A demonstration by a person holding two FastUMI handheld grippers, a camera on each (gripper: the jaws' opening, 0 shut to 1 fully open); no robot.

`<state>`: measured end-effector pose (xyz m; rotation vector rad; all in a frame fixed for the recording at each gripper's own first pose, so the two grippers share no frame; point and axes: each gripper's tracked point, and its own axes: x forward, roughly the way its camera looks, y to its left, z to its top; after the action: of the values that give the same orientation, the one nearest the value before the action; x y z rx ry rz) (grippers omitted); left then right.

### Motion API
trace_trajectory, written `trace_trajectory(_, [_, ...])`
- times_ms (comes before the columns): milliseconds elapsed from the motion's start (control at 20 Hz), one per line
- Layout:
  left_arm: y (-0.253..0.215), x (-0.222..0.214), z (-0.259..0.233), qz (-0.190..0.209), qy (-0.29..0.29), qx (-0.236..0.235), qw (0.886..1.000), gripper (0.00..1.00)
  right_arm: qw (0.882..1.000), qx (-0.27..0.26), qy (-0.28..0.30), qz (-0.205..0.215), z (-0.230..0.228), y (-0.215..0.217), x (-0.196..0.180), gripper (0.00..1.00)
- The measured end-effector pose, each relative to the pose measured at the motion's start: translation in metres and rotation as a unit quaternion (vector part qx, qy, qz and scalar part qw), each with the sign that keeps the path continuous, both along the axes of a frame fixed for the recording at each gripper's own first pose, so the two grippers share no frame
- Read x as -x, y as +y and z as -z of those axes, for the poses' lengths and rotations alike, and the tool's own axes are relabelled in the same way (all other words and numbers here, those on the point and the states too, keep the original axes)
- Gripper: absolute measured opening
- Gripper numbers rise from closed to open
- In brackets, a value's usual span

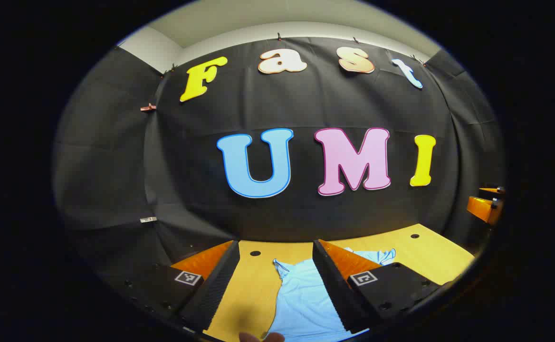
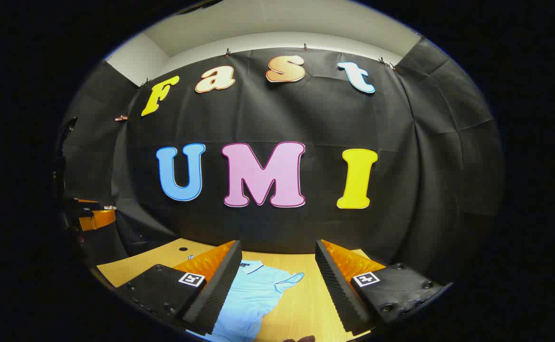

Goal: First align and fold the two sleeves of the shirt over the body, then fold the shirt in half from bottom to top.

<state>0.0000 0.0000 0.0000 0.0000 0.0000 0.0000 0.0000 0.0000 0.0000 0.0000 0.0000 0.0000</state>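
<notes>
A light blue shirt (image 1: 301,299) is seen lying spread on the yellow desk (image 1: 253,285) at the bottom centre of the left gripper view, with one sleeve (image 1: 282,268) stretched toward the upper left and another part of the cloth seen past the right finger. In the right gripper view the shirt (image 2: 251,294) is seen at the lower centre-left, its dark-edged collar (image 2: 251,267) toward the wall and a sleeve (image 2: 291,279) pointed to the right over the desk (image 2: 301,294). The left tool (image 1: 275,285) is held above the desk with its fingers set wide apart, nothing being clamped between them; the shirt is seen through the gap. The right tool (image 2: 275,285) is likewise held spread, with the shirt partly covered by its left finger and bare desk seen between the two. A fingertip (image 1: 261,337) is glimpsed at the bottom edge of the left gripper view. Round holes (image 1: 255,253) are seen in the desk top near the black cloth wall (image 1: 306,109).
</notes>
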Motion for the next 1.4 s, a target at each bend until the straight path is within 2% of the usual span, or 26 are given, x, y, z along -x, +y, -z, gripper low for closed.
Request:
trace_trajectory(250, [-0.005, -0.011, 0.003, 0.026, -0.002, 0.003, 1.0, 0.98, 1.0, 0.004, 0.007, 0.013, 0.003, 0.007, -0.003, 0.97])
trace_trajectory(850, [-0.023, -0.028, 0.0, 0.068, -0.014, -0.021, 0.997, 0.98, 0.999, 0.005, 0.023, 0.021, 0.013, 0.019, -0.015, 0.97])
trace_trajectory(1050, [-0.026, -0.031, 0.006, 0.073, -0.006, -0.024, 0.997, 0.98, 0.995, 0.004, 0.095, 0.035, 0.057, 0.007, -0.053, 0.96])
trace_trajectory(1400, [-0.025, -0.04, 0.011, 0.062, 0.004, -0.022, 0.998, 0.98, 0.968, -0.031, 0.242, 0.061, 0.17, -0.022, -0.151, 0.98])
